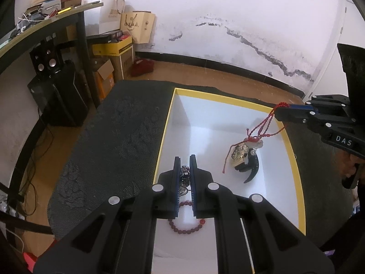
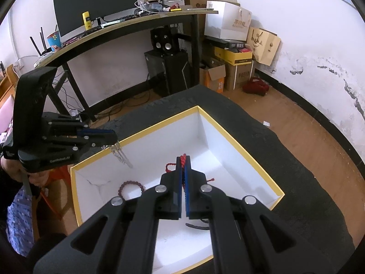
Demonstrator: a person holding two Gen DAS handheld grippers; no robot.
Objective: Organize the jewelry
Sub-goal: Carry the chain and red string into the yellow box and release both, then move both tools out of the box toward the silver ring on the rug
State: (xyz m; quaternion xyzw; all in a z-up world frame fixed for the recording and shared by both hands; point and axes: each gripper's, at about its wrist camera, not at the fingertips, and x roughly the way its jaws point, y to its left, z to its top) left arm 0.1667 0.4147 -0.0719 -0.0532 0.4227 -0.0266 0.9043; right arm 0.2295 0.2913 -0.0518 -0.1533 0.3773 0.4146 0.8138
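A white box with a yellow rim [image 1: 167,123] [image 2: 251,153] lies on a dark cloth. My left gripper [image 1: 184,158] [image 2: 115,138] is shut on a silver chain [image 1: 185,175] that dangles over the box's near-left part [image 2: 119,155]. My right gripper [image 2: 183,158] [image 1: 277,114] is shut on a red cord [image 2: 183,159] [image 1: 265,123]. The cord's pendant [image 1: 253,142] rests on a gold watch with a black strap [image 1: 241,157] on the box floor. A dark red bead bracelet [image 1: 186,227] [image 2: 131,188] also lies in the box.
The dark cloth [image 1: 118,141] covers a low table with wooden floor beyond. A desk [image 2: 127,25] with a monitor, a computer tower [image 2: 173,73] and cardboard boxes [image 2: 237,68] stand along the wall. A person's hand [image 2: 16,171] holds the left gripper's handle.
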